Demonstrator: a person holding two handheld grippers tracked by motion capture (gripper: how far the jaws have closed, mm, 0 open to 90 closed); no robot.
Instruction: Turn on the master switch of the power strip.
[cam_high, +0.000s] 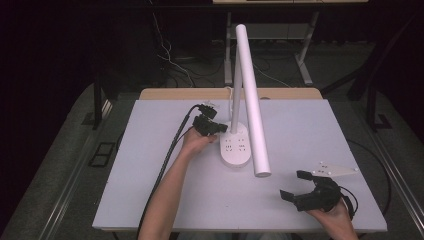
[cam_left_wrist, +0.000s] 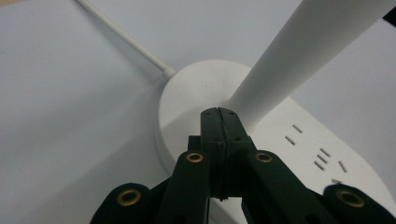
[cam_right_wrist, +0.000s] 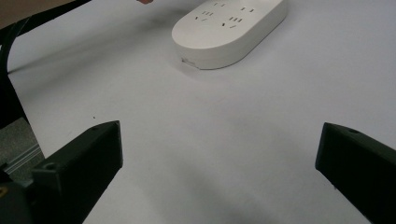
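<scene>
**A:** Left hand-held gripper (cam_left_wrist: 218, 114) is right down on the lamp base (cam_left_wrist: 196, 93), jaws clenched together with nothing between them, tips pressed at the foot of the lamp stem (cam_left_wrist: 299, 56). Looks like a press on a switch there, though the tips cover the spot, so I can't say for sure a button sits under them.

**B:** And the lamp itself?

**A:** Middle of the tabletop (cam_high: 150, 170), oval base with socket holes, stem rising from its rear, the long white lamp head (cam_high: 252, 100) slanting forward over the base's right side. To do this well, I'd say push straight down with the closed tips, not sideways, since the base is light and may slide. Keep clear of the stem.

**B:** The other one?

**A:** Right hand-held gripper (cam_high: 296, 185) hovers near the front right corner, jaws spread wide, holding nothing, well apart from the base. It could steady the front of the base if it skids.

**B:** Surroundings?

**A:** Pale, smooth, matte sheet over a wooden top, a white cord (cam_left_wrist: 123, 37) running off the back of the base. Beyond it, dark room, grey floor, cables (cam_high: 170, 60), and table legs (cam_high: 305, 55) behind.
</scene>
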